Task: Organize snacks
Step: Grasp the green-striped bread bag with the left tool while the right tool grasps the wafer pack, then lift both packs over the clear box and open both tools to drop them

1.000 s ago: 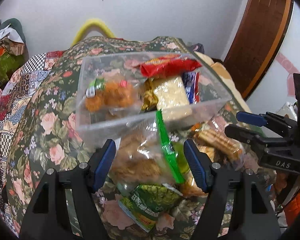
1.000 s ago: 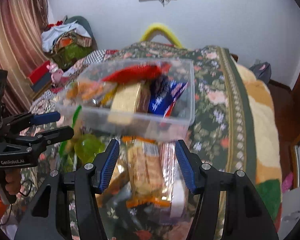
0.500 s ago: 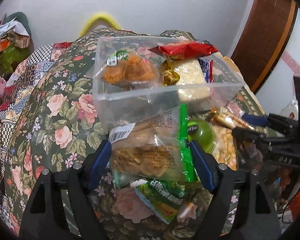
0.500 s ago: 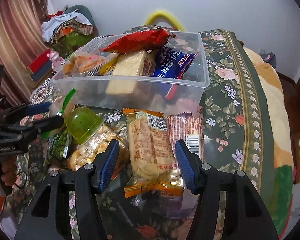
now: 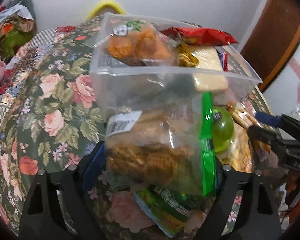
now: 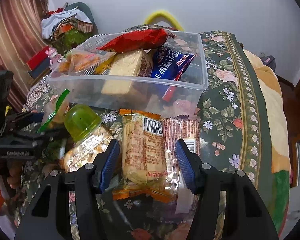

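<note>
A clear plastic bin (image 5: 170, 80) (image 6: 130, 92) sits on the floral bedspread, holding a red packet (image 6: 134, 40), a pale cracker block (image 6: 126, 70) and a blue packet (image 6: 168, 64). My left gripper (image 5: 156, 160) is open around a clear bag of brown biscuits with a green edge (image 5: 156, 144), lying in front of the bin. My right gripper (image 6: 147, 160) is open, its fingers on either side of an orange-edged cracker pack (image 6: 144, 148). A striped wafer pack (image 6: 182, 132) lies beside it. A green-lidded jar (image 6: 84, 120) (image 5: 223, 128) lies between the grippers.
A green snack packet (image 5: 166, 206) lies under the biscuit bag. A pile of clothes (image 6: 68, 20) and red boxes (image 6: 38, 58) sit at the far left. A wooden door (image 5: 280, 30) stands at the right. The bedspread (image 6: 240, 100) slopes away right of the bin.
Both grippers have moved down and forward towards the snacks in front of the bin. The biscuit bag now fills the left gripper's gap; the cracker pack sits deeper between the right fingers.
</note>
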Motion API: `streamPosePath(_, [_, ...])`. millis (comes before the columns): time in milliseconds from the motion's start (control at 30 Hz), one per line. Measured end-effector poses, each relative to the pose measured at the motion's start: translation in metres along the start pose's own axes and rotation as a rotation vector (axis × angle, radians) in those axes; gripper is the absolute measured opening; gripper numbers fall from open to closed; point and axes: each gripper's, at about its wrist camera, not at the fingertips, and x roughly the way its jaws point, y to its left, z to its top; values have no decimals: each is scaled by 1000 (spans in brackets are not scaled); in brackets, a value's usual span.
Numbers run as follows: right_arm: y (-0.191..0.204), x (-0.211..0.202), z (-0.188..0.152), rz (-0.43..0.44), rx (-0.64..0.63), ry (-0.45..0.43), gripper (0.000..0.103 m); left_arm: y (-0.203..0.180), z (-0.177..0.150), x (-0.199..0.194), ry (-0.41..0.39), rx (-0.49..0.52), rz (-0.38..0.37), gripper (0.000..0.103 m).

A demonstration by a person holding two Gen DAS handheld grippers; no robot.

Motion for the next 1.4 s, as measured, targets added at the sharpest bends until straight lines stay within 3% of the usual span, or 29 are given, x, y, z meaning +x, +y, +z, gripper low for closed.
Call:
streamPosePath(167, [-3,-2,-4,-9,-3,1,54,-4,4,-14,-84,43,59,73])
streamPosePath(300, [-2,-3,-8,-32,-11,-15,46,-10,4,-23,-122,85,90,58])
streamPosePath(400, [1,-5,-8,-36,-12,-32,37,-10,3,-31,-138,89,92,50])
streamPosePath(567, [4,-9,-9,-27,-9,-55,33,-9,2,-51,-155,79,58,41])
streamPosePath(967, [3,-51,5,-2,-1,-159,32,-22,13,-96,-247,106,22,40])
streamPosePath(1400, [2,-76,29,-36,-8,-268,32,-26,62,-133,-379,90,-19,40])
